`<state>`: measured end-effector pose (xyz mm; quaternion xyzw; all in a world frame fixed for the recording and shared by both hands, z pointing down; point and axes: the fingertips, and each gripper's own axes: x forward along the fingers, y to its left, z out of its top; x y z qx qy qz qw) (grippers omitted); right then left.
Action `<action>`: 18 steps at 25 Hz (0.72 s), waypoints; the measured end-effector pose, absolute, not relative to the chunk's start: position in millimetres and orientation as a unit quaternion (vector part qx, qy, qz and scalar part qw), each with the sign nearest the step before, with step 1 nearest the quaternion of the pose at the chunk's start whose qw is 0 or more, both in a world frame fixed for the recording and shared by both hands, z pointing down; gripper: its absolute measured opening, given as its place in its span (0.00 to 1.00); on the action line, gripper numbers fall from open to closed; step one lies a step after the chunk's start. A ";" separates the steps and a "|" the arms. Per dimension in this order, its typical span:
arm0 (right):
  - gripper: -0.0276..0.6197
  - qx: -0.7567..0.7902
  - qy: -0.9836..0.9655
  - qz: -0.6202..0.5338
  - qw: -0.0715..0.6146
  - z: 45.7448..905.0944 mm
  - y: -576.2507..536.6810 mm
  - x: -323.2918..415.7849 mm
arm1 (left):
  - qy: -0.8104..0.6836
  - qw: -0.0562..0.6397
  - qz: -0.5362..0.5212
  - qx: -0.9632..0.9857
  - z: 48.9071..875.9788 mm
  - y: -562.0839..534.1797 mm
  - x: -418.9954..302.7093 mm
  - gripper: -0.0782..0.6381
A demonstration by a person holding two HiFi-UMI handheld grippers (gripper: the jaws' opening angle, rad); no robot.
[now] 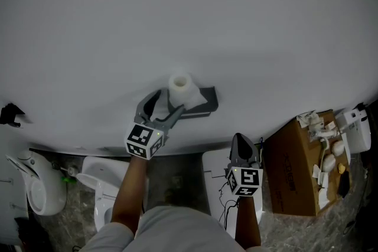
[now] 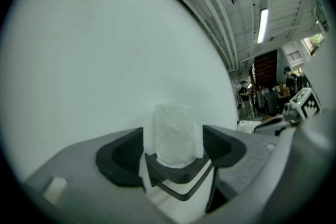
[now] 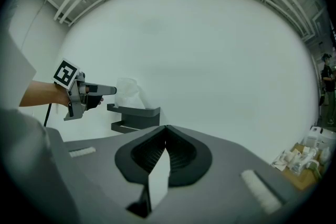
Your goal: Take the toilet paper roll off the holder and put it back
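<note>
In the head view, the toilet paper roll [image 1: 179, 87] stands upright on top of the dark holder [image 1: 204, 101], which is fixed to the white wall. The left gripper [image 1: 168, 101] is just left of the holder with its jaws spread, one on each side of the roll's lower part. The right gripper [image 1: 241, 140] hangs below and right of the holder, well apart from it, with its jaws together. Far right of the holder an open cardboard box [image 1: 295, 165] holds several small white and pale things; I cannot tell what they are.

In the left gripper view, the roll [image 2: 176, 131] is between the wide jaws. The pads do not seem to press on it, though the right one is very near. The holder [image 2: 176, 171] is directly under the roll. I think the danger is here: the roll only stands loose, so a sideways or tilted move could make a jaw push it and it would fall to the floor.

In the right gripper view, the jaws of this gripper [image 3: 165, 136] are closed with nothing between them. The roll [image 3: 127, 93] sits on the holder [image 3: 134, 115], and the box [image 3: 303, 165] is far to the right.
</note>
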<state>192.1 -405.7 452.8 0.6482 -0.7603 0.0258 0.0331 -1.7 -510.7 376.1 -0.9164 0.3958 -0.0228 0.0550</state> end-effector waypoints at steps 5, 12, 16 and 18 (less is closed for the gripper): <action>0.04 0.641 -0.766 0.021 0.036 450.4 -403.7 179.9 | 0.403 0.054 -0.023 -0.913 377.0 -491.7 -15.9 0.57; 0.04 0.628 -0.777 0.015 0.032 444.0 -404.0 160.8 | 0.422 0.048 -0.030 -0.905 387.2 -465.9 -38.6 0.48; 0.04 0.619 -0.784 0.012 0.032 441.8 -405.6 149.8 | 0.428 0.042 -0.030 -0.902 394.6 -453.0 -47.2 0.43; 0.04 0.615 -0.788 0.010 0.032 440.1 -406.3 144.2 | 0.428 0.044 -0.034 -0.902 396.0 -447.6 -51.0 0.40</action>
